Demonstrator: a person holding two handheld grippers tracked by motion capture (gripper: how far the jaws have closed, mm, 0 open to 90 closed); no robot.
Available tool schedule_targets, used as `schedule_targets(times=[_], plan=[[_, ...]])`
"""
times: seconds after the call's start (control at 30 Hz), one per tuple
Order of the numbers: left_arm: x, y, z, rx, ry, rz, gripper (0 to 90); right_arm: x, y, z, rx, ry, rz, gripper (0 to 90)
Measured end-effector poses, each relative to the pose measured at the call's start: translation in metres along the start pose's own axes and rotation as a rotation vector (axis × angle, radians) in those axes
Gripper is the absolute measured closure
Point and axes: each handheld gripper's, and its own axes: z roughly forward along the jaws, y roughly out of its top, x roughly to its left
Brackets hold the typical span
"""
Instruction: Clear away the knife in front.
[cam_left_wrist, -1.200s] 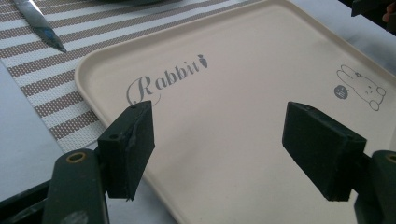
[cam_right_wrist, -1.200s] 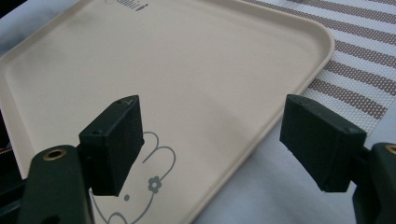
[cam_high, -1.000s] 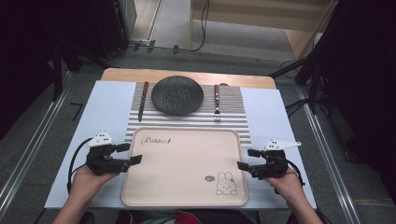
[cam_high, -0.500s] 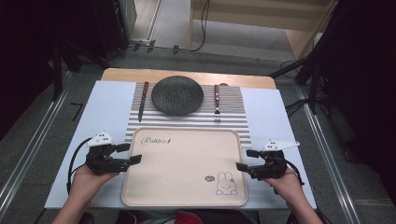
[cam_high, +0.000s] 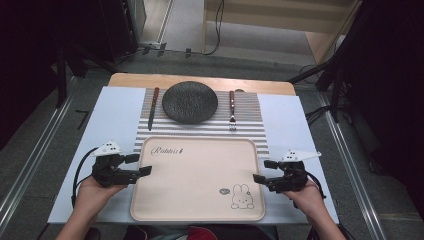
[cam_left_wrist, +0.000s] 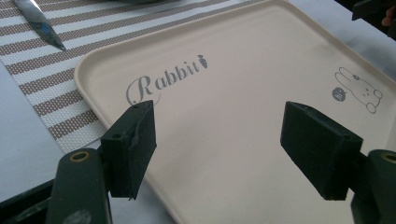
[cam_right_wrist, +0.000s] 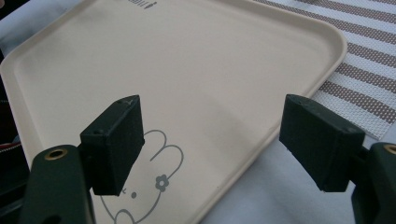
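Item 1. Beige rectangular plastic tray (cam_high: 197, 180) with rounded corners, printed "Rabbit" at its 11 o'clock corner and a small rabbit drawing at its 5 o'clock corner. It lies flat at the 6 o'clock end of the pale blue table cover (cam_high: 112, 117); its far edge overlaps the brown-and-white striped woven placemat (cam_high: 250, 125).

Item 2. Left gripper (cam_high: 139, 165), black, two-jawed, held in the person's left hand (cam_high: 92, 192). It sits at the tray's 9 o'clock edge, jaws set wide apart, nothing between them. In the left gripper view the jaws straddle the tray's rim; whether either pad touches the rim cannot be told.

Item 3. Right gripper (cam_high: 264, 170), black, two-jawed, held in the person's right hand (cam_high: 305, 197). It sits at the tray's 3 o'clock edge, jaws spread wide and empty, pointing inward over the rim.

Item 4. Dark round textured plate (cam_high: 190, 102), centred on the placemat at 12 o'clock from the tray.

Item 5. Knife with brown wooden handle (cam_high: 152, 107), just beside the plate at its 9 o'clock, lying on the placemat.

Item 6. Fork with brown wooden handle (cam_high: 232, 111), at the plate's 3 o'clock, tines toward the tray.
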Motion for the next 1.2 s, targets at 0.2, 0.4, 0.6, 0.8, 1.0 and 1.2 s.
schedule_targets(times=[0.2, 0.4, 0.6, 0.8, 1.0, 1.2], plan=[[0.0, 0.0, 0.0, 0.001, -0.001, -0.003, 27.1, 0.0, 0.0, 0.0, 0.002, -0.001, -0.002, 20.0], [0.0, 0.0, 0.0, 0.004, 0.0, -0.004, 27.1, 0.0, 0.0, 0.001, 0.004, 0.001, 0.002, 20.0], [0.0, 0.001, 0.0, 0.021, 0.009, -0.028, 27.0, 0.0, 0.0, 0.001, 0.007, 0.001, 0.002, 20.0], [0.01, 0.006, -0.004, -0.017, 0.066, -0.109, 26.9, 0.0, -0.001, 0.002, 0.006, -0.001, 0.002, 19.9], [0.019, 0.012, -0.002, -0.021, 0.127, -0.136, 26.9, 0.0, -0.001, 0.002, 0.005, -0.008, 0.009, 20.0], [0.026, 0.019, 0.0, -0.04, 0.174, -0.144, 26.9, -0.001, -0.001, 0.002, 0.007, -0.009, 0.013, 19.9]])
